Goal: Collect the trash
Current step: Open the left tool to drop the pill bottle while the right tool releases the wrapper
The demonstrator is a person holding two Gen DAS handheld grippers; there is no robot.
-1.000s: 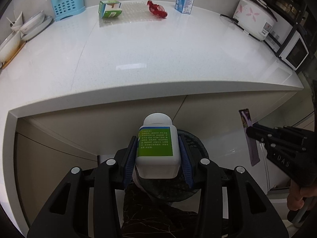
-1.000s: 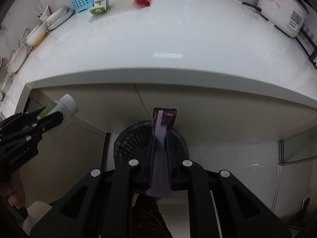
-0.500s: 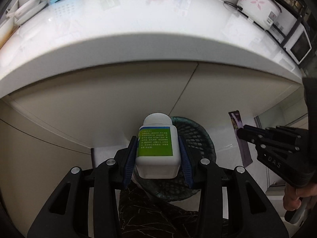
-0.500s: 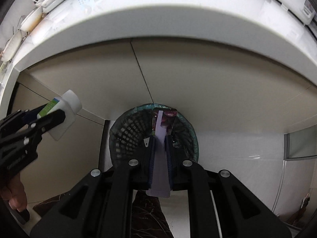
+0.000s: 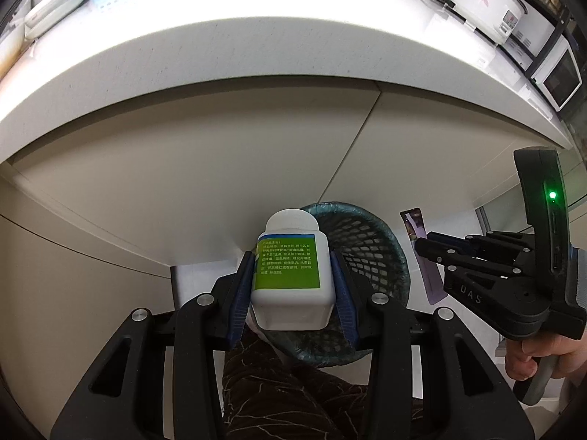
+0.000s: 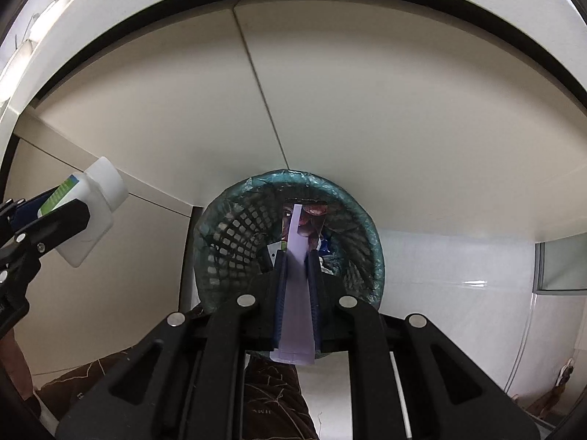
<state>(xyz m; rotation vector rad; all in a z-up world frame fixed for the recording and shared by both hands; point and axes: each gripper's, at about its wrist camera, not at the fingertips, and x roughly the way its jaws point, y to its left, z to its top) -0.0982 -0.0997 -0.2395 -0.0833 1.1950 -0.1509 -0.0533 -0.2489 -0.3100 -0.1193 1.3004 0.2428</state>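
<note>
Trash inside the mesh wastebasket [image 6: 234,242] is mostly hidden by the right claw [image 6: 296,256], so the scraps down there are hard to make out. That claw pinches a flat purple wrapper [image 6: 297,293] right over the basket opening. Left claw [image 5: 291,271] is clamped on a white pill bottle [image 5: 290,275] near the rim. Tabletop [image 5: 220,36] overhangs behind, rice cooker [image 5: 484,0] cut off at the edge.

Glossy white desk [image 5: 256,36] curving across the upper frame, brightly lit. Beige cabinet fronts [image 5: 183,168] beneath, split by a slanted seam. White tiled floor [image 6: 458,275] at lower right. Rice cooker [image 5: 484,3] and microwave [image 5: 557,77] at upper right.
</note>
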